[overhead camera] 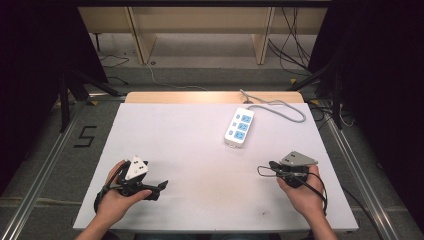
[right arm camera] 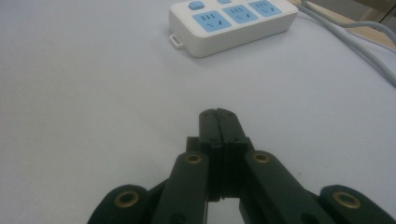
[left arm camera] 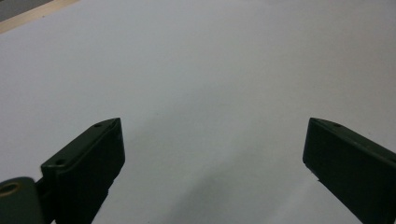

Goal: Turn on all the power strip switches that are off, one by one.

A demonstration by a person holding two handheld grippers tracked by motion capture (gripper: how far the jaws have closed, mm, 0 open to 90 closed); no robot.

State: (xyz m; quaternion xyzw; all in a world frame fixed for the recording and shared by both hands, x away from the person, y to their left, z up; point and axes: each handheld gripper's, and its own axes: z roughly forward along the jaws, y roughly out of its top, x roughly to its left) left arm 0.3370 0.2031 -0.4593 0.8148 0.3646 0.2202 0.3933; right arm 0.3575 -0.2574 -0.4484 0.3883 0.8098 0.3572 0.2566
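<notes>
Your left gripper (overhead camera: 162,185) sits low over the white worktop (overhead camera: 190,150), jaws wide apart w/ nothing btwn them. Your right gripper (overhead camera: 271,165) has jaws pressed together, empty. The white power strip (overhead camera: 239,127) lies flat ahead of the right gripper, well apart from both, its grey cable (overhead camera: 280,104) running off toward the far edge.

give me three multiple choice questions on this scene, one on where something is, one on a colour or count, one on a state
1. Where does the power strip lie?
A. far right part of the table
B. near left corner
C. under the left gripper

2. What colour are its sockets?
A. red
B. blue
C. green

3. How do the right gripper jaws stand?
A. wide apart
B. shut on a plug
C. shut on nothing

Answers:
1 A, it sits beyond the right gripper in the high view.
2 B, the socket faces are blue.
3 C, the jaws meet with nothing between.
</notes>
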